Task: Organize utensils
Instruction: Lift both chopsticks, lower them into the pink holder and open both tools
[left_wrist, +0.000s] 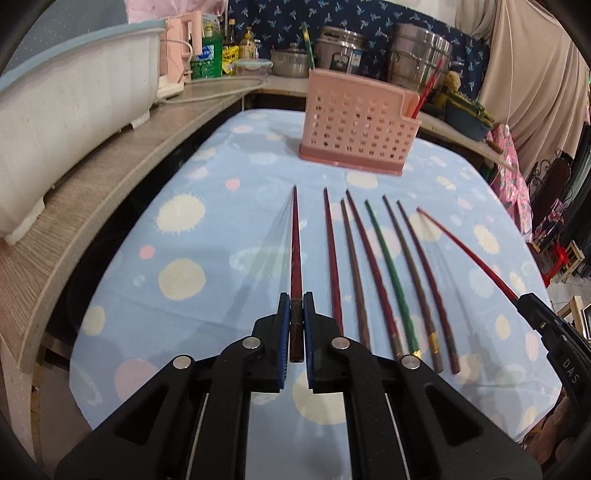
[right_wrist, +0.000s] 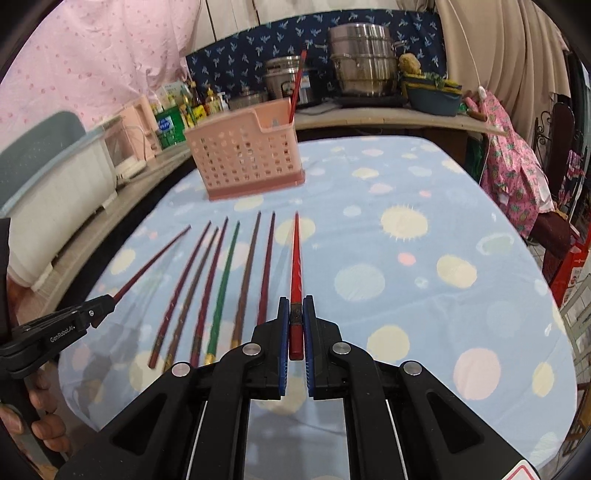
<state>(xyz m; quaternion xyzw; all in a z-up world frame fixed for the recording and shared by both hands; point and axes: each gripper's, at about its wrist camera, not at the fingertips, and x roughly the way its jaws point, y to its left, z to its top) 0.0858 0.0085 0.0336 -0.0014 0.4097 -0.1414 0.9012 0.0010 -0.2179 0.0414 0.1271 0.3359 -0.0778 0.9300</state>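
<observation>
Two grippers, inspector?

— Yes. Left gripper (left_wrist: 296, 314) has its blue pads (left_wrist: 283, 325) closed narrow on a dark red chopstick (left_wrist: 295, 240), gripped near the butt end and pointing toward the basket (left_wrist: 354, 122). Right gripper (right_wrist: 295, 314) is clamped the same way on a bright red chopstick (right_wrist: 295, 254).

— Where are the rest?

— Six chopsticks lie side by side on the spotted blue tablecloth (right_wrist: 443, 206), between the two held ones; one is green (left_wrist: 389, 269), the others red or brown.

— And the basket?

— Pink, perforated, upright at the far end of the cloth, well apart from the row. One red chopstick (right_wrist: 297, 83) stands in its end compartment.

— Surroundings?

— Steel pots (right_wrist: 362, 59) on the counter behind.
</observation>
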